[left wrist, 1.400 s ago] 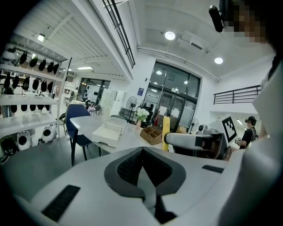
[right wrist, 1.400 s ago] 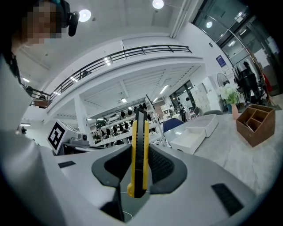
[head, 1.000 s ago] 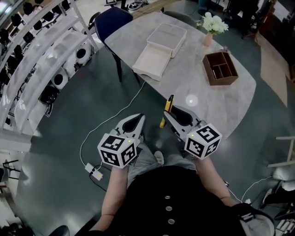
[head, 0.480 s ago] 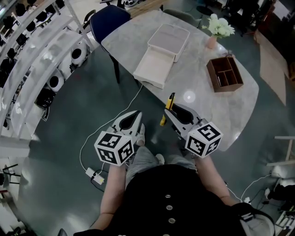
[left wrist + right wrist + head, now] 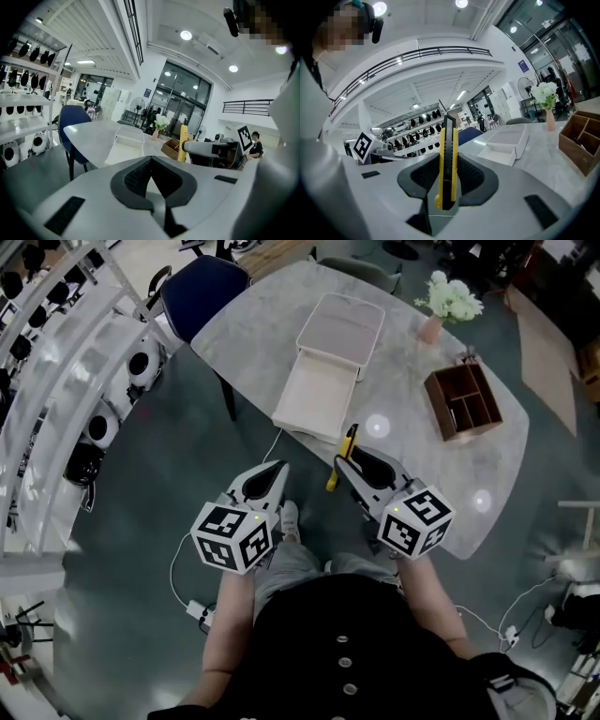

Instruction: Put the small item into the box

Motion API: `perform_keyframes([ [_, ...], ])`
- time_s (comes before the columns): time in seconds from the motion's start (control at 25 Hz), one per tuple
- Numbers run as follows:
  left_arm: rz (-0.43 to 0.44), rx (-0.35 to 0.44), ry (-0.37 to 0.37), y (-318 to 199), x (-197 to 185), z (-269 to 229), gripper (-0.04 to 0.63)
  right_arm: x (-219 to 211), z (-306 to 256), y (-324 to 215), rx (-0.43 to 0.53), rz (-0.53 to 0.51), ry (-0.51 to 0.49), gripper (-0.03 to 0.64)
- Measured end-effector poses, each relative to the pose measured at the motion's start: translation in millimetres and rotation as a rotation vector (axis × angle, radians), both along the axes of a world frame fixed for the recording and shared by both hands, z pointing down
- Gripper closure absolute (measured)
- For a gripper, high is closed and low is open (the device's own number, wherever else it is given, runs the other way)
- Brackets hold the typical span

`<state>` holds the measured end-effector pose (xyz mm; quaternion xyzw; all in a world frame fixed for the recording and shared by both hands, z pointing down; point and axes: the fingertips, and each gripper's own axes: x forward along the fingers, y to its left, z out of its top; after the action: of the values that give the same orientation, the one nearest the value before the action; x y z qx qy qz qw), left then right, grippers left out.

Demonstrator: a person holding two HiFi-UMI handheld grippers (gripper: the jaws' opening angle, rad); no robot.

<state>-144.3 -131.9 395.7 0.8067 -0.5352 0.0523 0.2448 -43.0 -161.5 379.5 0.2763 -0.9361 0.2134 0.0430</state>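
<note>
- Head view: A person stands at a pale marble-look oval table [image 5: 427,474] with a two-jaw tool in each hand. The right gripper [image 5: 343,465] is clamped on a slim yellow-and-black plastic utility knife [image 5: 346,448], carried in the air at the table's near edge. The knife's long axis runs along the jaws and points away from the person, toward the open shallow white box [image 5: 317,395] lying well ahead, its lid [image 5: 341,326] at the far end. The left gripper [image 5: 279,469] hangs beside it over the floor, its tips drawn to a point.
- Left gripper view: The left gripper [image 5: 151,158] has its jaws closed tip to tip with nothing between them. The knife [image 5: 183,142] shows as an upright yellow bar at the right, and the white box [image 5: 124,143] lies ahead on the table.
- Right gripper view: The pads of the right gripper [image 5: 448,158] press on the knife's [image 5: 447,161] flat sides, narrow edge up, dark nose forward, rear end tucked back in the throat. By its looks the knife is light and rigid, not fragile, but its smooth sides could slide, so this hold across the flats near mid-length seems right. Whether the blade is out cannot be told. The white box [image 5: 508,139] lies ahead to the right, and a brown wooden divided organiser [image 5: 581,140] stands further right.
</note>
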Motion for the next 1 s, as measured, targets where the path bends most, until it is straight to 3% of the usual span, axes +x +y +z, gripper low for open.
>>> perform_keyframes([
  [0.6,0.149,-0.006,0.010,-104,-47,-4,0.578,-50,-4,-98,0.000,0.121,0.006,0.499],
  [1.0,0.256,0.003,0.000,-143,-66,-2,0.578,-71,-4,-133,0.016,0.216,0.001,0.499],
])
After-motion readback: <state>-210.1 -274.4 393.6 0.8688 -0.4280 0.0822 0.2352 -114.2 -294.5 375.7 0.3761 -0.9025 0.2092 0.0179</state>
